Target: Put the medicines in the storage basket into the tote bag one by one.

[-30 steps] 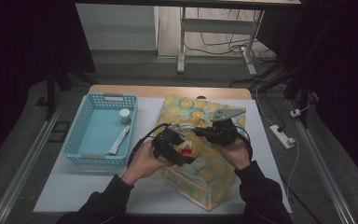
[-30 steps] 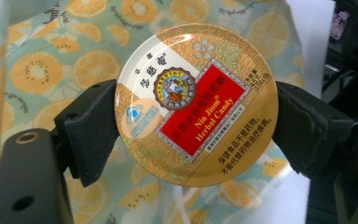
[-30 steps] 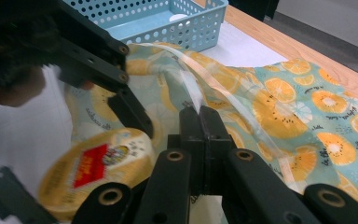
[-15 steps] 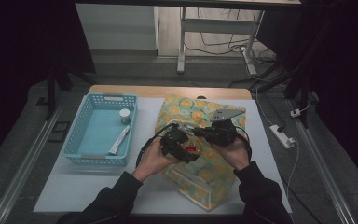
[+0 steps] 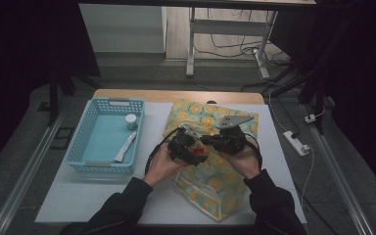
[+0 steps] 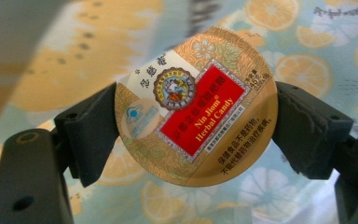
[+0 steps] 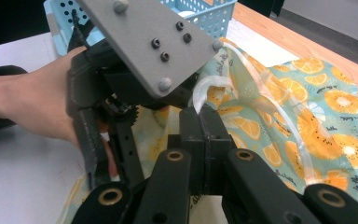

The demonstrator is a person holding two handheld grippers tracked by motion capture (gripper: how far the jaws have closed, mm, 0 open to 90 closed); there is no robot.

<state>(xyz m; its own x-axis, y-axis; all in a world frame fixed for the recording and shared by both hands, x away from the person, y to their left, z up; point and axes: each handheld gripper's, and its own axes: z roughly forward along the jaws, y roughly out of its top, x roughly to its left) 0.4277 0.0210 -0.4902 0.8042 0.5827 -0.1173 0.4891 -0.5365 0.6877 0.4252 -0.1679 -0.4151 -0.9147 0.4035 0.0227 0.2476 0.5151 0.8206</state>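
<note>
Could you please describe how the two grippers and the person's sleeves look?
Both grippers, left gripper and right gripper, are black, with thick black jaws on linked arms showing round pivot holes. A grey three-cornered plate with dark screws tops one. A black cable loops from the left one. The sleeves are dark.

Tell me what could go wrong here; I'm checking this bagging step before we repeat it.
1. The left gripper holds the round candy tin only by its rim, tilted; it could slip and drop outside the orange-print bag.
2. The right gripper is shut on the bag's clear handle; if that thin strip slides free, the opening may collapse.
3. Both grippers are crowded together, so they could bump.
</note>
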